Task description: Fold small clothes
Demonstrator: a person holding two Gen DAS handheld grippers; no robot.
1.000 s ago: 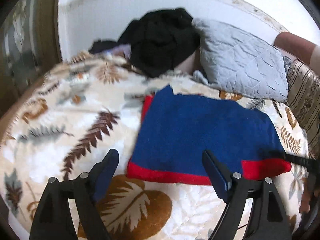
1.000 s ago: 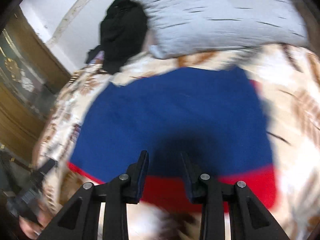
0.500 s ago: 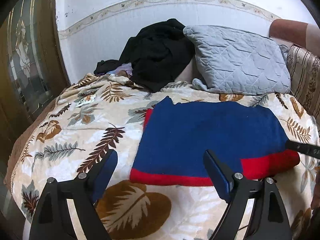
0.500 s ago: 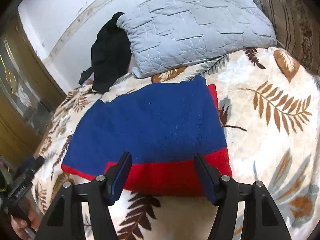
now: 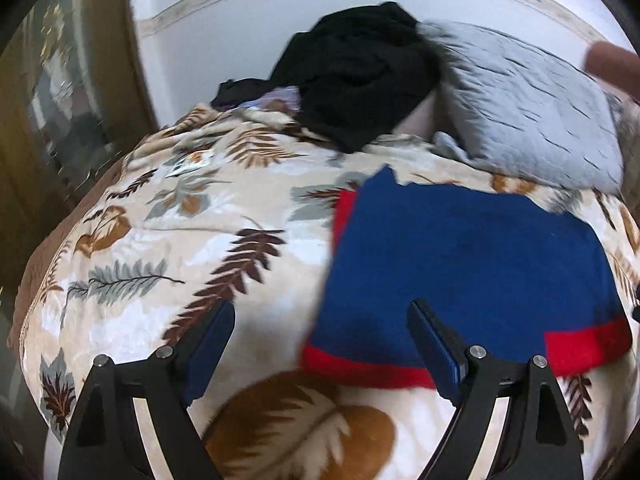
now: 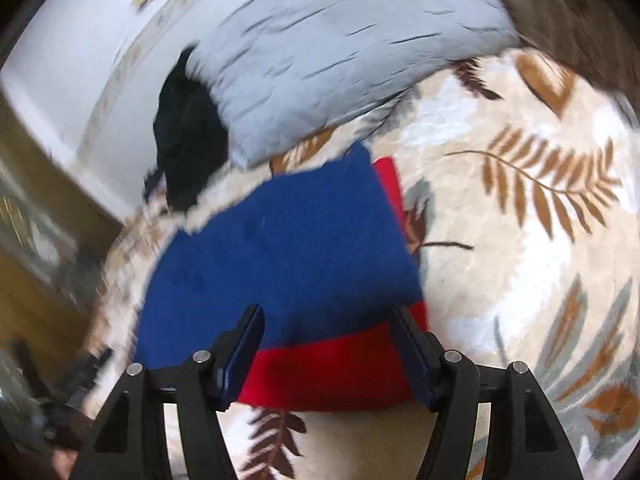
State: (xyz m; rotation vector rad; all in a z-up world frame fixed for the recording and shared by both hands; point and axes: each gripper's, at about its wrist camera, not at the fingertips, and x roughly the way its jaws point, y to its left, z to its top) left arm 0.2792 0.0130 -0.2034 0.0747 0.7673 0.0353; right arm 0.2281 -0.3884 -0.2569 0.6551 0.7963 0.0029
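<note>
a folded blue garment with red trim (image 5: 460, 272) lies flat on the leaf-patterned blanket (image 5: 168, 248) of the bed, in front of a grey quilted pillow (image 5: 532, 112) and a heap of black clothes (image 5: 360, 72). the left hand-held gripper (image 5: 320, 344) hangs spread wide over the garment's near left corner, pinching nothing. the right hand-held gripper (image 6: 326, 352) has just been opening and stands spread above the red hem (image 6: 332, 372), its pads clear of the cloth.

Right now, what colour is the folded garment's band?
Red, on the blue garment; clearest in the right wrist view.
</note>
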